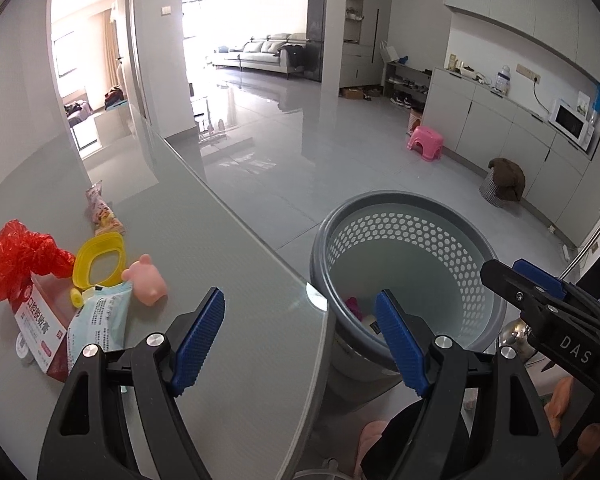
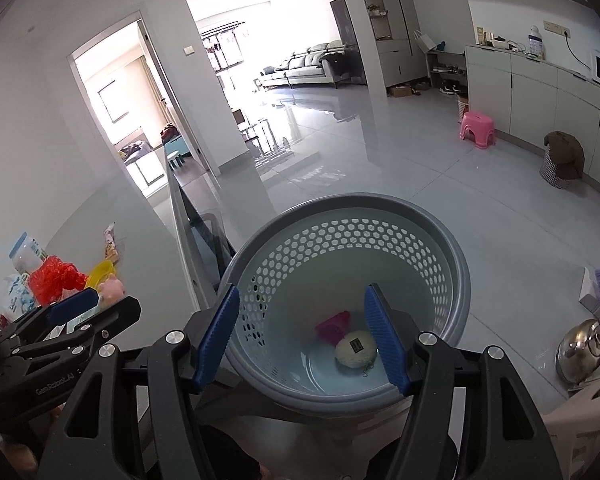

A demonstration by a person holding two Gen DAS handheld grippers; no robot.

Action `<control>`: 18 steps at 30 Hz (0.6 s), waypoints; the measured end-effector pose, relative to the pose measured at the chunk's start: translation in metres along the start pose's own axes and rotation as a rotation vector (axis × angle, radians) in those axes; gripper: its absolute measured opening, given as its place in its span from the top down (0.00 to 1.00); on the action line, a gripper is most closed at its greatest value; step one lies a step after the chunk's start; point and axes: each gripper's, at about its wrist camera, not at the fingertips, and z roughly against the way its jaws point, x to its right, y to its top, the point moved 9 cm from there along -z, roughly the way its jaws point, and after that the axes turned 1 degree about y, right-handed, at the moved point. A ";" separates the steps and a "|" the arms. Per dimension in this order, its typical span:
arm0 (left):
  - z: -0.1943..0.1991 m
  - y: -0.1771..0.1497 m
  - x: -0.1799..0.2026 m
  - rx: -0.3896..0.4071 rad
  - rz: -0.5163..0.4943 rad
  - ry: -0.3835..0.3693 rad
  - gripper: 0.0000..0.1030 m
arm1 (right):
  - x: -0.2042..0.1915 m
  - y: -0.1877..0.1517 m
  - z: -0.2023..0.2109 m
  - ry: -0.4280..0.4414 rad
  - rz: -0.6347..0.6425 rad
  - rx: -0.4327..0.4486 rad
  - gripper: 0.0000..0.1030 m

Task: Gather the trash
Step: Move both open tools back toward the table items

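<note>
Grey glass table point(image 1: 228, 264) lower left, tiled room beyond. Left gripper point(image 1: 300, 340) apart, empty, over table corner. Right gripper point(image 2: 302, 336) apart, empty, above perforated grey bin point(image 2: 432, 216), centre frame. Inside: cream pouch point(image 2: 356, 354), pink scrap point(image 2: 334, 326). Judged partway: red bag point(image 1: 16, 258), yellow lid point(image 1: 100, 260), pink pig toy point(image 1: 148, 282), wipes pack point(image 1: 100, 320), red box point(image 1: 40, 320), snack wrapper point(image 1: 102, 210) left on table, far left.

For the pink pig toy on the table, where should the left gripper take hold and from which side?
Grip the pink pig toy across its rounded body, coming from above with the open left gripper. It lies on its side on the table, its right flank free, the yellow ring close on its left.
</note>
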 end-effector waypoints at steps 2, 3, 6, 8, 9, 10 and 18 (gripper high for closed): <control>0.005 0.000 -0.008 0.006 0.013 0.012 0.26 | -0.009 0.001 -0.001 0.013 0.012 -0.002 0.39; 0.007 -0.001 -0.012 0.009 0.020 0.019 0.26 | -0.012 0.001 -0.001 0.021 0.018 -0.004 0.39; 0.014 -0.005 -0.030 0.014 0.046 0.043 0.26 | -0.028 0.000 -0.003 0.043 0.039 -0.007 0.39; 0.019 -0.007 -0.040 0.017 0.063 0.059 0.26 | -0.038 0.001 -0.004 0.061 0.056 -0.009 0.39; 0.021 -0.010 -0.045 0.018 0.071 0.066 0.26 | -0.044 0.000 -0.004 0.070 0.065 -0.011 0.39; 0.024 -0.011 -0.051 0.021 0.081 0.075 0.26 | -0.048 0.000 -0.005 0.078 0.074 -0.013 0.39; 0.038 -0.032 -0.094 0.012 0.152 0.142 0.23 | -0.089 -0.013 -0.024 0.132 0.138 -0.059 0.38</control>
